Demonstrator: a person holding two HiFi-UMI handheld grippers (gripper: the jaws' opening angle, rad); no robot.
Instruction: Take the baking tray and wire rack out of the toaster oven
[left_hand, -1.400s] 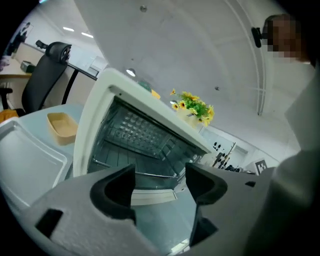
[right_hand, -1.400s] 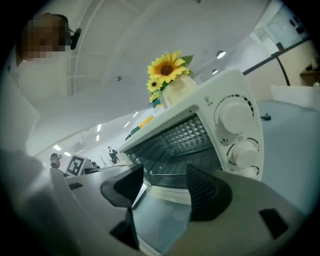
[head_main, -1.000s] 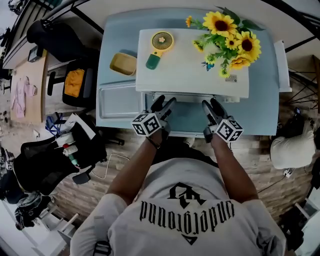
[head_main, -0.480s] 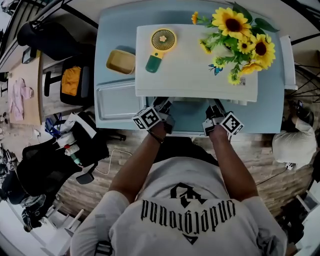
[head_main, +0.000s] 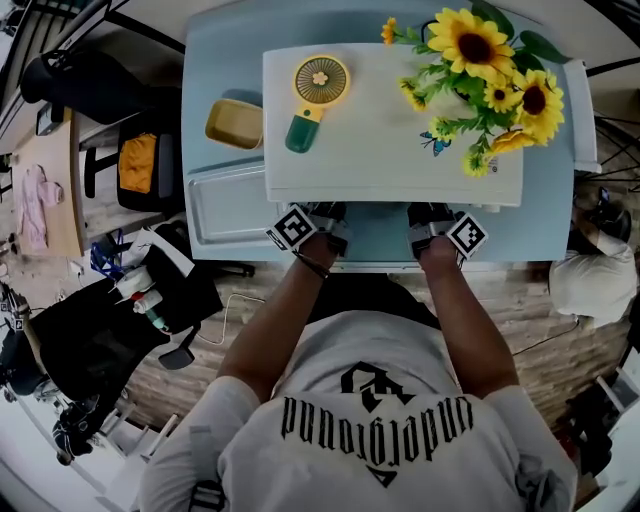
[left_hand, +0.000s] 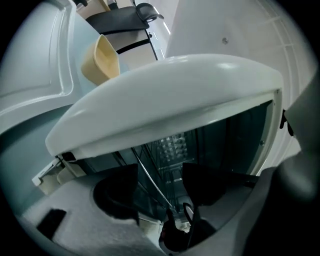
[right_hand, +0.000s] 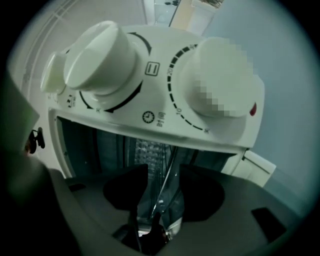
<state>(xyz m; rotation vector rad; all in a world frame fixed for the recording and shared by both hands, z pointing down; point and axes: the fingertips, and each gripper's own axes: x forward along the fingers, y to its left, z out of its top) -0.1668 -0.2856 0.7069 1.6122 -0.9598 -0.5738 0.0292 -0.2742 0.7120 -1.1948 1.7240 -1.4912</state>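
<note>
The white toaster oven (head_main: 390, 150) stands on the pale blue table with its front open toward me. Both grippers reach into its mouth, rolled onto their sides, their tips hidden under the oven's top edge in the head view. My left gripper (left_hand: 160, 185) has been closing, with the wire rack's thin front wire (left_hand: 150, 175) running between its jaws and a gap showing on both sides. My right gripper (right_hand: 164, 190) has been closing too, astride the same rack's front wire (right_hand: 167, 172), its pads not seen pressing. No baking tray can be made out inside the dark oven.
A pale shallow tray (head_main: 225, 205) lies on the table left of the oven, with a yellow dish (head_main: 235, 122) behind it. A small fan (head_main: 318, 85) and sunflowers (head_main: 490, 65) sit on the oven top. Two white knobs (right_hand: 100, 55) fill the oven's right panel.
Both grippers have moved forward into the oven mouth, sunk a little and rolled onto their sides. Their fingers, plain to see a second ago, are now under the oven's top edge.
</note>
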